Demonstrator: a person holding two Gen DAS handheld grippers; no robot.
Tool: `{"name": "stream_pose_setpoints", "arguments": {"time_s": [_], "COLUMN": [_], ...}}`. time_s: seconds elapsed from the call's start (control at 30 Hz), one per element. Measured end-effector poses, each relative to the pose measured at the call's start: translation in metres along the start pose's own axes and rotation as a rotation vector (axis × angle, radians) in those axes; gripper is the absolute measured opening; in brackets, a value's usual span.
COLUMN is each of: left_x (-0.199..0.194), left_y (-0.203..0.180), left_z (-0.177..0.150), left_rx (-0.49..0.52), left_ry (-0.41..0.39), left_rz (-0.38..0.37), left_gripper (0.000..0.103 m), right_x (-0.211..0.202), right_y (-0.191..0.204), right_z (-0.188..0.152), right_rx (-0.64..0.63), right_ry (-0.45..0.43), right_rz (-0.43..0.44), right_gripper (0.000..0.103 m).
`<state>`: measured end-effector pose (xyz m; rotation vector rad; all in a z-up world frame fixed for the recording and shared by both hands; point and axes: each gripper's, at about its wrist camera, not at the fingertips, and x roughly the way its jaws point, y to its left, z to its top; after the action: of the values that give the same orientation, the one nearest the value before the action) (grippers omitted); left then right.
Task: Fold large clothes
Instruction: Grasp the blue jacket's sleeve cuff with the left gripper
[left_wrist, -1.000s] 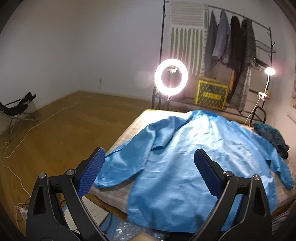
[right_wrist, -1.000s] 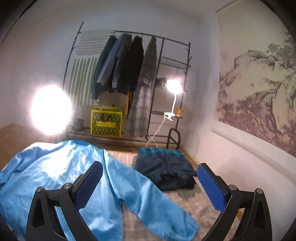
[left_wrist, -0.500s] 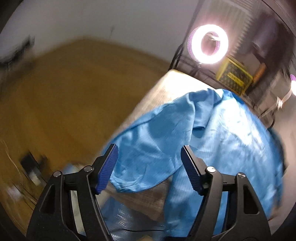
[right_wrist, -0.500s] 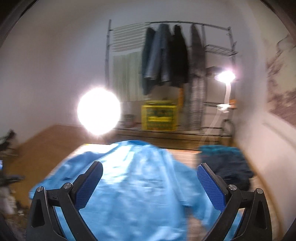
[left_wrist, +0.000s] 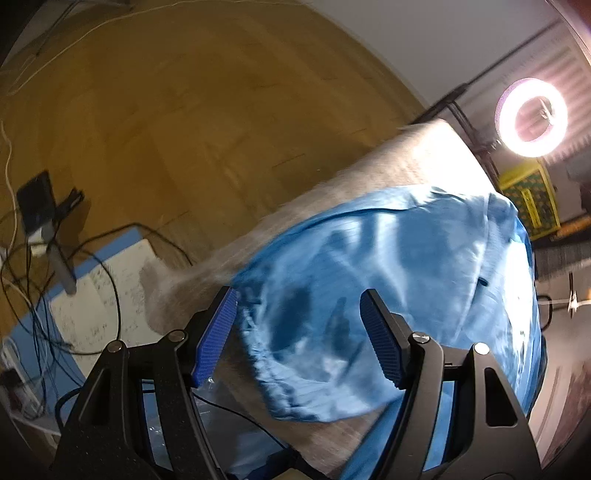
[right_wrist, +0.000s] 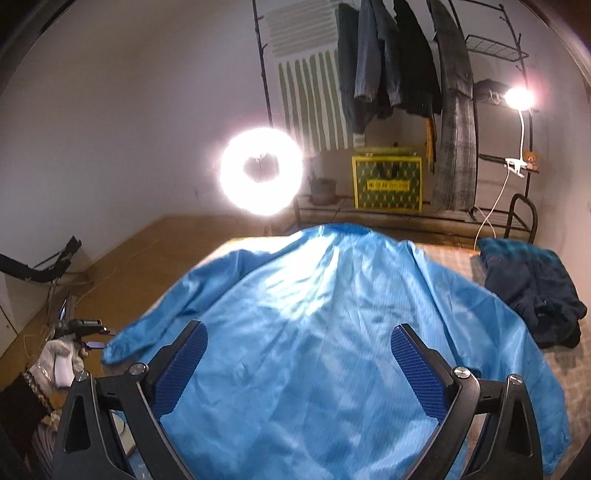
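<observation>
A large shiny blue jacket (right_wrist: 332, 314) lies spread out, back up, on a table covered with grey-beige cloth (left_wrist: 406, 158). My left gripper (left_wrist: 297, 295) points steeply down over the end of the jacket's left sleeve. The cuff (left_wrist: 295, 387) shows between its blue pads (left_wrist: 216, 339), which stand apart and do not press on it. My right gripper (right_wrist: 299, 326) hovers open above the lower back of the jacket, with nothing between its fingers. At the left edge of the right wrist view, a gloved hand (right_wrist: 59, 362) holds the left gripper by the sleeve end.
A dark blue garment (right_wrist: 535, 295) lies bundled on the table's far right. Behind the table stand a ring light (right_wrist: 262, 171), a clothes rack (right_wrist: 399, 74), a yellow box (right_wrist: 386, 182) and a clip lamp (right_wrist: 519, 98). Cables and a white-and-blue box (left_wrist: 92, 295) lie on the wooden floor.
My left gripper has dropped and tilted down over the left sleeve's cuff, its jaws narrower than before. My right gripper has swung left, from the right sleeve and dark garment to the jacket's back.
</observation>
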<state>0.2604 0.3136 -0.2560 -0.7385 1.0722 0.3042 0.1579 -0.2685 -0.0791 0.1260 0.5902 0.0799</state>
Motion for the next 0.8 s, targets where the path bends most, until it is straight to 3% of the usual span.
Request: {"name": "stream_pose_setpoints", "arguments": {"time_s": [0.13, 0.23, 0.33, 0.4, 0.63, 0.8], "left_x": [0.006, 0.01, 0.017, 0.016, -0.037, -0.08], "left_y": [0.01, 0.01, 0.003, -0.002, -0.038, -0.09], "left_z": [0.004, 0.004, 0.003, 0.003, 0.0, -0.029], "left_rx": [-0.041, -0.063, -0.04, -0.02, 0.108, 0.316], "left_ry": [-0.003, 0.011, 0.022, 0.002, -0.163, -0.251], "left_rz": [-0.001, -0.022, -0.023, -0.002, -0.093, -0.168], "left_gripper": [0.069, 0.049, 0.017, 0.01, 0.005, 0.005], "right_x": [0.004, 0.006, 0.006, 0.004, 0.011, 0.034], "right_y": [-0.006, -0.007, -0.006, -0.005, 0.003, 0.006], "right_z": [-0.007, -0.009, -0.009, -0.008, -0.009, -0.017], "right_rx": [0.028, 0.041, 0.042, 0.047, 0.024, 0.057], "right_ry": [0.025, 0.032, 0.035, 0.03, 0.06, 0.135], "right_rz": [0.023, 0.033, 0.028, 0.032, 0.071, 0.116], "right_gripper": [0.101, 0.1, 0.1, 0.1, 0.093, 0.08]}}
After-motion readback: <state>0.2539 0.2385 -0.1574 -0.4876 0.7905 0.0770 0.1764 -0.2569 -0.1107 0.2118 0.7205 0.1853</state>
